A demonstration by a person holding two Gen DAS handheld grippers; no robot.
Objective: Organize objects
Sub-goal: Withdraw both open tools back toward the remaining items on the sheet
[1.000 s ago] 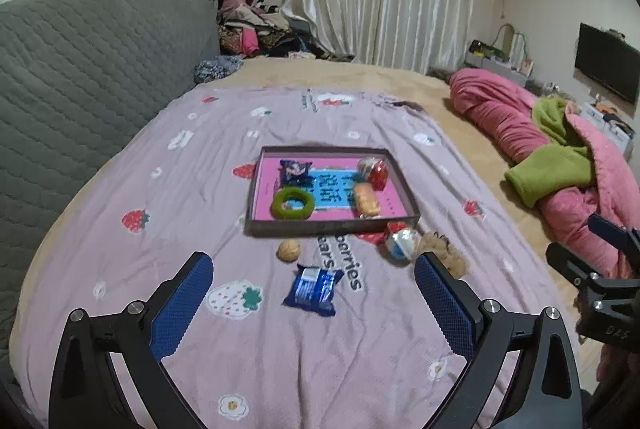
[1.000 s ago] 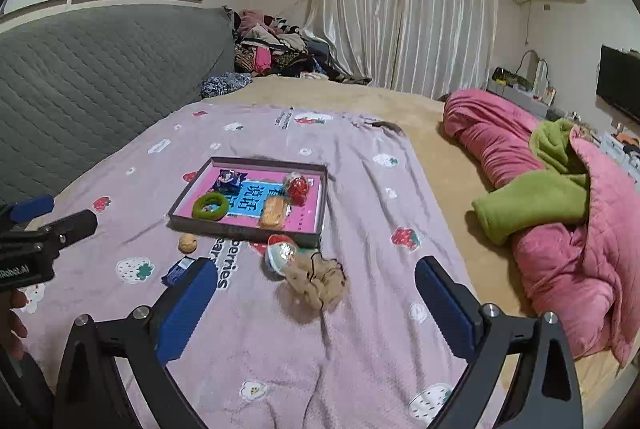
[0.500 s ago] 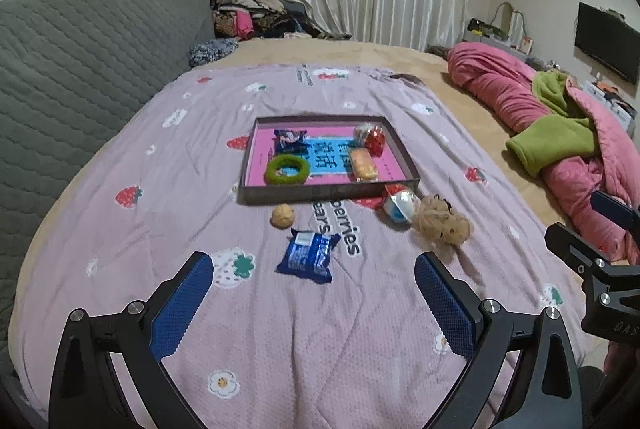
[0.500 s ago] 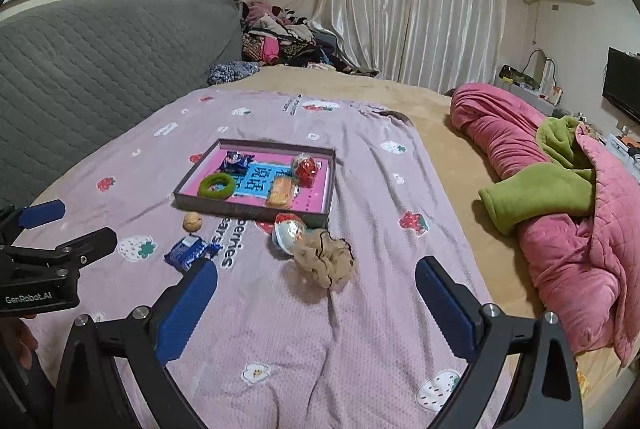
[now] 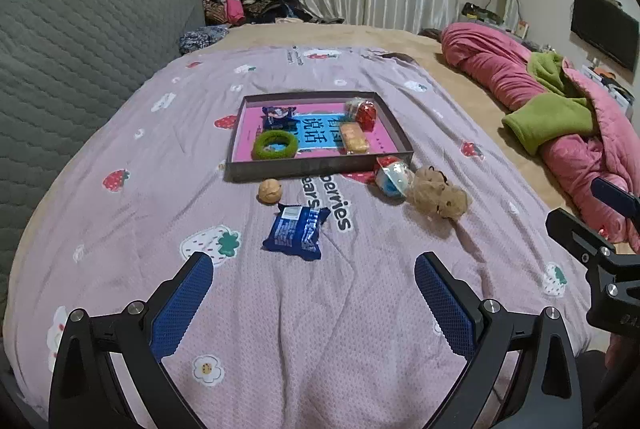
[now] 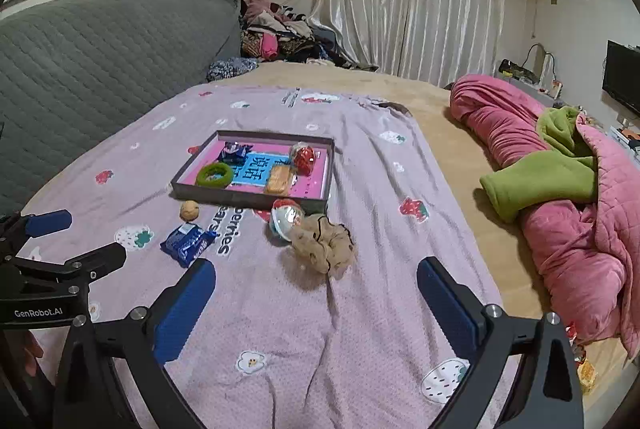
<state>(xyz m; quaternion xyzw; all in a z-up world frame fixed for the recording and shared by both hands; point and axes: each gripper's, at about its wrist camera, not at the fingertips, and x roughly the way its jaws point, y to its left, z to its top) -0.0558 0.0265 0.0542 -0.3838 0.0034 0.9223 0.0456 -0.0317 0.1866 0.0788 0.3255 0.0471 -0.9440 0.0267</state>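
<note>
A wide lilac bedsheet (image 5: 168, 197) printed with strawberries covers the bed, and a pink quilt (image 6: 576, 229) with a green blanket (image 6: 540, 181) is heaped along its right side. In the middle of the sheet sits a shallow grey tray (image 5: 320, 171) with a pink floor. Inside it lie 4 things: a green ring (image 5: 275, 146) at the near left, a dark blue packet (image 5: 278, 115) behind that, an orange biscuit pack (image 5: 354, 137) right of centre, and a red-and-clear ball (image 5: 362, 111) in the far right corner.

Outside the tray, on the sheet, lie 4 more. A tan scrunchie (image 6: 324, 243) is touching a clear capsule ball (image 6: 285, 219), both just off the tray's near right corner. A blue snack packet (image 5: 297, 231) lies in front of the tray, and a walnut (image 5: 270, 191) sits between that packet and the tray wall.

Left gripper (image 5: 314, 299) hangs above the sheet, blue pads wide apart, nothing between them. Right gripper (image 6: 316, 303) is likewise spread and empty, short of the scrunchie.
</note>
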